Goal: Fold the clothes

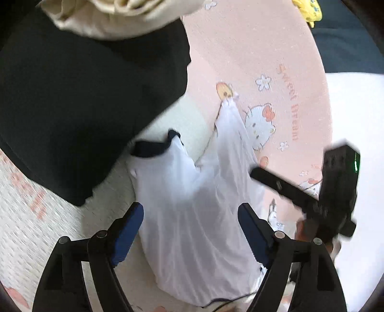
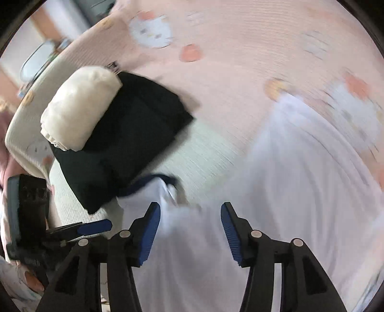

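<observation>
A white shirt [image 1: 204, 204] with a dark navy collar [image 1: 151, 147] lies spread on the pink cartoon-print bed cover [image 1: 264, 48]. My left gripper [image 1: 190, 230] hovers open above the shirt's body, nothing between its blue pads. In the left wrist view the right gripper's body shows as a black shape at the right, over the shirt's edge. My right gripper [image 2: 190, 230] is open too, above the same white shirt [image 2: 276, 192], close to its collar [image 2: 153, 181]. The other gripper [image 2: 94, 226] shows at the left edge of the right wrist view.
A folded black garment [image 1: 91, 103] lies beside the collar, with a rolled cream garment [image 1: 112, 19] on top of it; both show again as black [image 2: 134, 134] and cream [image 2: 79, 108]. A yellow item [image 1: 307, 9] sits at the bed's far edge.
</observation>
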Motion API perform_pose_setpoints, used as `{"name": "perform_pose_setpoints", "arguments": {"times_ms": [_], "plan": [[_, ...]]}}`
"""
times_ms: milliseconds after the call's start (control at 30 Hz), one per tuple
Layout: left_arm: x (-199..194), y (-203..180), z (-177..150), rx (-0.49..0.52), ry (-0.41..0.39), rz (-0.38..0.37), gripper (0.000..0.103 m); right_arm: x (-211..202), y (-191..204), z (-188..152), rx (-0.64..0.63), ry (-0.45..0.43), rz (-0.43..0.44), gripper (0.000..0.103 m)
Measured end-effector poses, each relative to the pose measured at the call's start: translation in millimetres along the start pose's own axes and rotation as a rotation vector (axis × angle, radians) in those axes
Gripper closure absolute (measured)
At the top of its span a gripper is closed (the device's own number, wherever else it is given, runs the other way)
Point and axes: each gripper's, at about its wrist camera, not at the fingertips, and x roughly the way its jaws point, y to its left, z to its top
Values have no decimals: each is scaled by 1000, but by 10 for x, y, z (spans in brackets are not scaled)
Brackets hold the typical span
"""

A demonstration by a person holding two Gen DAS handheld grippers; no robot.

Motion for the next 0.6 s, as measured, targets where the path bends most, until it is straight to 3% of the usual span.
{"name": "perform_pose_setpoints", "arguments": {"times_ms": [67,233,300,467,600], "plan": [[-35,-1,-13,16,19,6,23,305,-254,256,31,5,-40,50],[-181,7,-49,63,66,18,23,-469,-634,-253,159,10,-98,50],[-240,10,-64,82,85,23,23,-359,-883,-384,238,-2,-93,50],[-386,18,-100,129,131,34,23,-466,-939,-725,374,-77,-122,49],[-397,30,-95,159,156,49,23,-473,-1002,-1078,567,-162,-90,44]]}}
